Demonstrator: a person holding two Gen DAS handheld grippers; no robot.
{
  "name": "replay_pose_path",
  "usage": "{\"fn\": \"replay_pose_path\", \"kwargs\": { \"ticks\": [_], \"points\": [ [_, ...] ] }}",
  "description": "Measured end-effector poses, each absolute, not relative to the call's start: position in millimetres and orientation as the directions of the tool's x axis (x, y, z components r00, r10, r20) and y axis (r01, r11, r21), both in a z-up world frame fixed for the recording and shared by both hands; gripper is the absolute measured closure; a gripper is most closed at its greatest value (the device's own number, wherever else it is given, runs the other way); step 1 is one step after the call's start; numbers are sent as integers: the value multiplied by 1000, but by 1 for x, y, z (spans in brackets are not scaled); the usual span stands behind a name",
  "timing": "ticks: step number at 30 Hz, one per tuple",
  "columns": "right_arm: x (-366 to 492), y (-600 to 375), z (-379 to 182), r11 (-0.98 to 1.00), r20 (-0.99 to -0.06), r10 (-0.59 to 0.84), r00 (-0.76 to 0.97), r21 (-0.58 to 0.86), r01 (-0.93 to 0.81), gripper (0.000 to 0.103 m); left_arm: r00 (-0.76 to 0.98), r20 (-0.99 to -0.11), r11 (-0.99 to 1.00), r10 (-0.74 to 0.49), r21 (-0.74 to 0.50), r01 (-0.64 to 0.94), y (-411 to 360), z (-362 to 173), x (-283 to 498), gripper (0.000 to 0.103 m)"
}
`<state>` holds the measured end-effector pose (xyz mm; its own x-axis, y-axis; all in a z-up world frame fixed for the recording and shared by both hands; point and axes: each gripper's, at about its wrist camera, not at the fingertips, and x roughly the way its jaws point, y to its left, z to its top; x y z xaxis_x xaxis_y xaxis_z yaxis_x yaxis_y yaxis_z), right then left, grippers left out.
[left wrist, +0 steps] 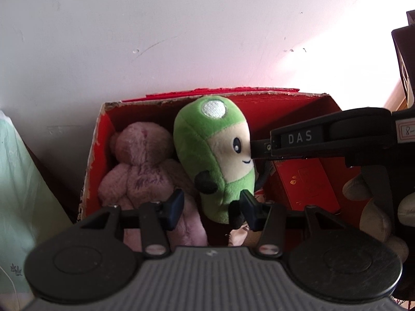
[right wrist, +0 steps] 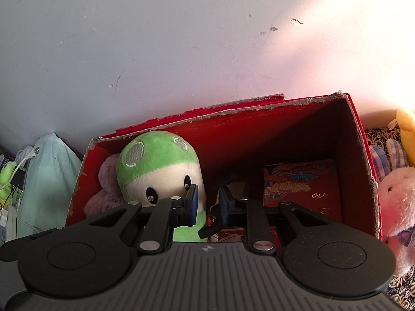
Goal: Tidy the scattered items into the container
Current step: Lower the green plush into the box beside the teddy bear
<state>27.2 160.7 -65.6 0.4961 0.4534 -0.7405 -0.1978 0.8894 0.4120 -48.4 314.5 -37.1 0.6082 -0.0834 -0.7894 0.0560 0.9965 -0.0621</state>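
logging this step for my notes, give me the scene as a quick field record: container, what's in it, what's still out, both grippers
container: red cardboard box, open top, against a pale wall
inside, left: pink plush, green plush upright beside it
inside, right: red patterned packet
outside: white bunny plush and yellow plush, right of the box
left gripper: jaws apart, holding nothing
right gripper: narrow gap, nothing clearly gripped, beside the green plush

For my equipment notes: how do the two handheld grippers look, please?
Both the left gripper and the right gripper are black, with a grey ribbed body, two round black discs, silver rivets and dark blue fingertip pads. Seen from the side, the right one carries white letters "DAS".
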Motion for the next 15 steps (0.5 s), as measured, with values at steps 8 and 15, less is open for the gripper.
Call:
{"fn": "replay_pose_path", "kwargs": {
  "ticks": [8,15],
  "points": [
    [26,160,-66,892,-741,448,501,405,-199,80,587,-802,994,-109,-103,44,320,-43,-46,51],
    [24,156,-65,892,-736,447,509,410,-190,78,607,-788,994,-108,-96,53,318,-35,-52,41]
  ]
}}
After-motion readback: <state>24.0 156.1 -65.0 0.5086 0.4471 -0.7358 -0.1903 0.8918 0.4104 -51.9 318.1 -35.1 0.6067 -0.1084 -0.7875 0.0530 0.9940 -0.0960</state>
